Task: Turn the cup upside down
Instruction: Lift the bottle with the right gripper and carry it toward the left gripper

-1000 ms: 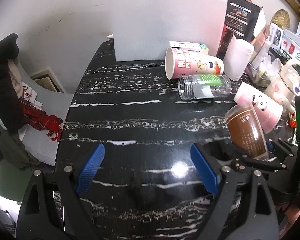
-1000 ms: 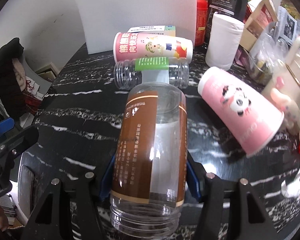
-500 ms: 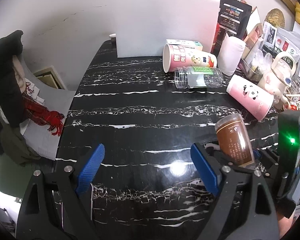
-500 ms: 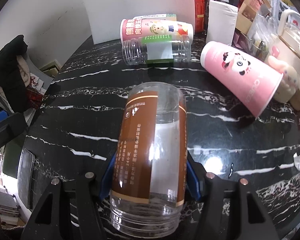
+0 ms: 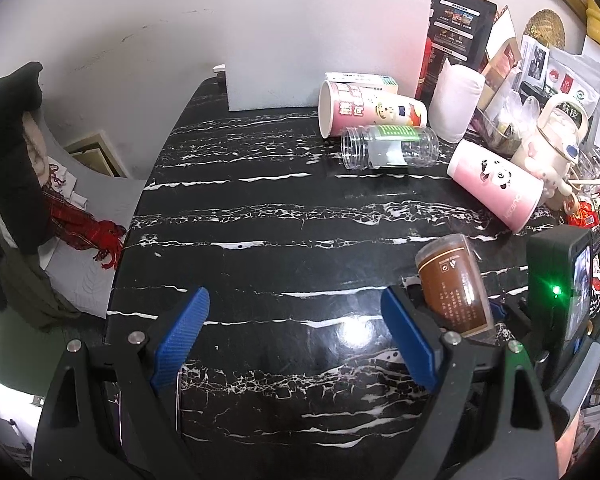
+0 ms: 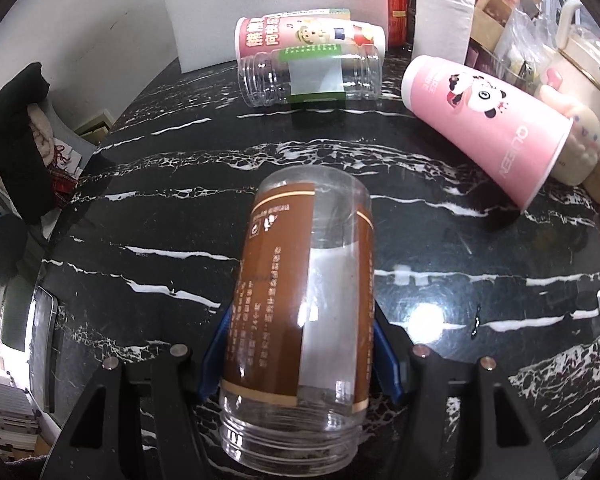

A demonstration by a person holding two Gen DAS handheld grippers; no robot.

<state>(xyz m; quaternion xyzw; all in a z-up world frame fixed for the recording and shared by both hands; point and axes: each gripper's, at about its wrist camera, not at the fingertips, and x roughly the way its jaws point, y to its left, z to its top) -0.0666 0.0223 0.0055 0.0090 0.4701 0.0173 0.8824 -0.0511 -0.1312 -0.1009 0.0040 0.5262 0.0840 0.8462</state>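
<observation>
- Your right gripper (image 6: 300,344) is clenched on the jar (image 6: 304,300), the blue pads pressing its brown-labelled sides just above the threaded mouth. The mouth points back toward the camera and the closed base points forward.
- From the left wrist view the jar (image 5: 454,284) looks held above the table (image 5: 260,240), off to the right, leaning with its base uppermost. Whether it touches the marble, I cannot tell.
- The mouth probably needs to come down flat, so tip the wrist until the rim is level before you lower.
- Aim for the bare marble in front of you. Stay well apart from the panda cup (image 6: 484,128) and the lying clear bottle (image 6: 312,76).
- Clear plastic is likely slick and thin; hold firm without squeezing harder, and do not let go until the whole rim sits.
- Your left gripper (image 5: 296,336) is spread wide and holds nothing. Keep it out of the way, or bring it in only if the jar wobbles once set down.
</observation>
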